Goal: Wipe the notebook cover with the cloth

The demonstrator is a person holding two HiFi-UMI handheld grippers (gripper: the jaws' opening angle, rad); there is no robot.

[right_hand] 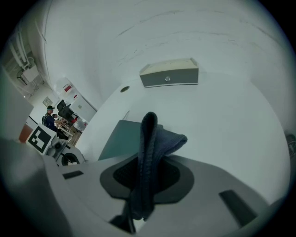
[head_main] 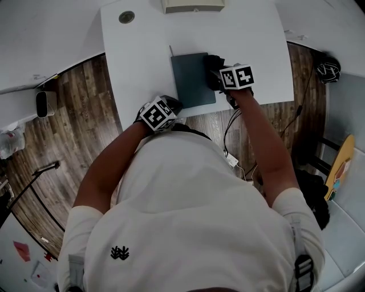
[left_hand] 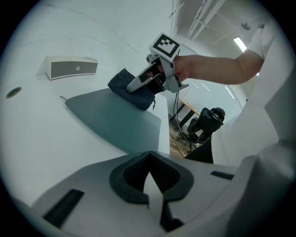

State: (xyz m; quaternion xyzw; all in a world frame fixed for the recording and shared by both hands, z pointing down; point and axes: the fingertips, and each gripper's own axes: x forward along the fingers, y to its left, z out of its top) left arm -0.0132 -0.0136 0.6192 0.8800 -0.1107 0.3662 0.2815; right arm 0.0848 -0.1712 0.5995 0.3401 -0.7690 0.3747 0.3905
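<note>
A dark teal notebook [head_main: 193,80] lies closed on the white table [head_main: 137,63], also seen in the left gripper view [left_hand: 115,121] and the right gripper view [right_hand: 121,137]. My right gripper [head_main: 221,80] is shut on a dark blue cloth [right_hand: 150,143], which stands folded between its jaws. The cloth [left_hand: 133,91] rests at the notebook's right edge, near its far corner. My left gripper [head_main: 169,106] sits at the table's front edge, just left of the notebook's near corner. Its jaws [left_hand: 150,185] are shut with nothing in them.
A grey and white box-shaped device [head_main: 193,5] stands at the table's far edge, beyond the notebook. A round cable hole [head_main: 126,17] is at the far left of the table. Wooden floor, cables and a dark bag [left_hand: 206,122] lie to the right of the table.
</note>
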